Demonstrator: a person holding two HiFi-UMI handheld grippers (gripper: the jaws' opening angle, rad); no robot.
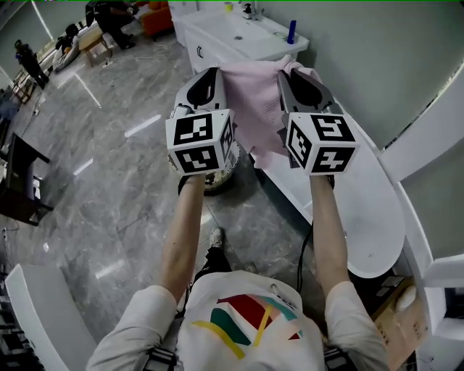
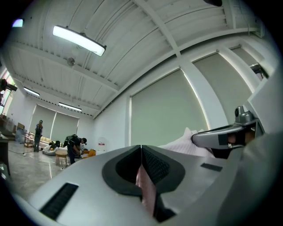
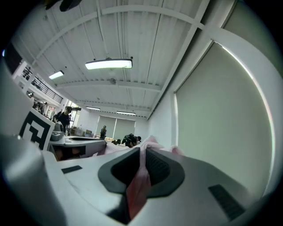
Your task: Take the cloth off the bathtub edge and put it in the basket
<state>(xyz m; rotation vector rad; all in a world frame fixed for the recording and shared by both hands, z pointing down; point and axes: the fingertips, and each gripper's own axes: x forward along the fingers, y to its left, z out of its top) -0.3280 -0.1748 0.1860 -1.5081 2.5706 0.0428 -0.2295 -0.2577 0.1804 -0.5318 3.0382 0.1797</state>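
Note:
The pink cloth (image 1: 255,109) hangs spread between my two grippers, in the air above the floor and beside the white bathtub (image 1: 373,210). My left gripper (image 1: 208,74) is shut on the cloth's left corner; pink fabric (image 2: 146,187) shows pinched between its dark pads. My right gripper (image 1: 290,71) is shut on the right corner, with fabric (image 3: 138,185) bunched between its pads. Under the left gripper's marker cube a round basket (image 1: 220,180) stands on the floor, mostly hidden. Each gripper shows in the other's view: the right gripper's body (image 2: 221,139) and the left gripper's body (image 3: 66,145).
A white vanity with a sink (image 1: 239,36) and a blue bottle (image 1: 291,31) stands ahead. Grey marble floor (image 1: 109,188) stretches to the left, with people (image 1: 109,22) far off. A dark table (image 1: 18,181) is at the left edge, a cardboard box (image 1: 399,319) low right.

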